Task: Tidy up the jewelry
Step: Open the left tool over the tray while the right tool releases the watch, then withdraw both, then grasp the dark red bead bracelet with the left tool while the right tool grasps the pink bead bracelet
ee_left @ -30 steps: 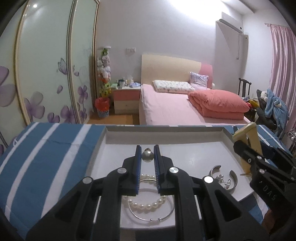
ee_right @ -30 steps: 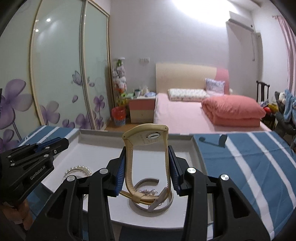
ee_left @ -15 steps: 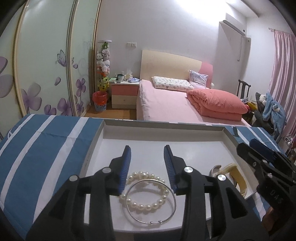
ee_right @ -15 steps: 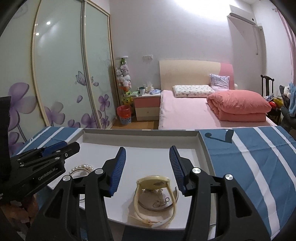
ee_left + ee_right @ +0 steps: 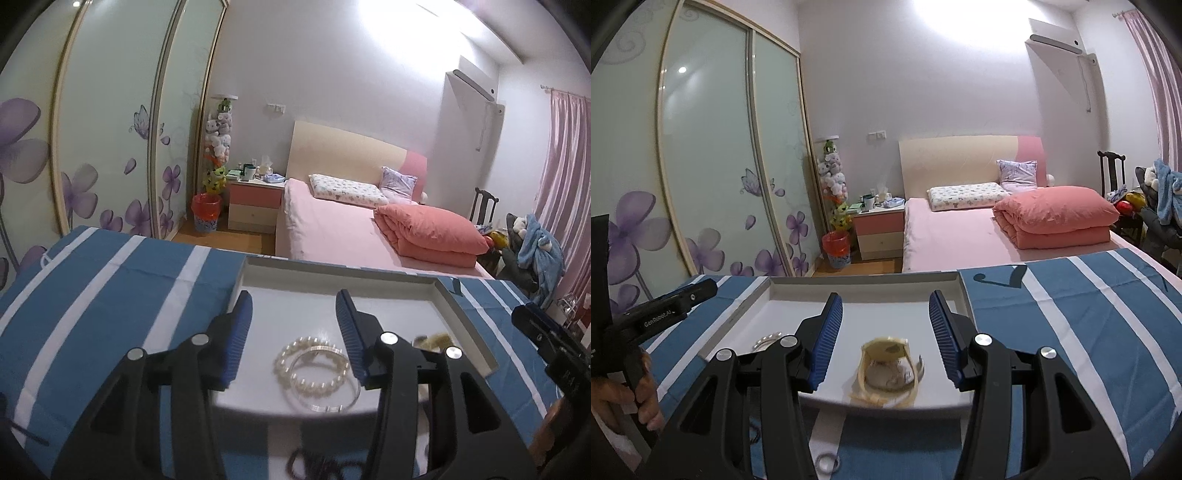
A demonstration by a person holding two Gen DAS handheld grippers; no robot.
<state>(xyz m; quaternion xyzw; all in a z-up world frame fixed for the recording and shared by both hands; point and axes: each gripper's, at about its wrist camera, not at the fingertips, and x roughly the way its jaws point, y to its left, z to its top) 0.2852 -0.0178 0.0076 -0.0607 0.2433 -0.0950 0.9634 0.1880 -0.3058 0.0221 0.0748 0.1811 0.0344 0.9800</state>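
A shallow white tray (image 5: 465,321) lies on a blue-and-white striped cloth. In the left wrist view a pearl bracelet (image 5: 310,373) and a thin silver bangle (image 5: 351,400) lie in the tray, below my left gripper (image 5: 294,328), which is open and empty. In the right wrist view a cream watch (image 5: 886,365) lies in the tray (image 5: 864,286) over a silver cuff bangle (image 5: 918,369). My right gripper (image 5: 885,328) is open and empty above it.
The striped cloth (image 5: 1071,332) spreads on both sides of the tray. A small ring (image 5: 827,461) lies on the cloth near the front edge, and dark beads (image 5: 317,463) show there too. A pink bed (image 5: 960,236) and sliding wardrobe doors (image 5: 720,166) stand beyond.
My right gripper has let go of the cream watch, which now lies in the tray. My left gripper has opened, dropped a small silver bead and pulled back. Both grippers have drawn back from the tray.
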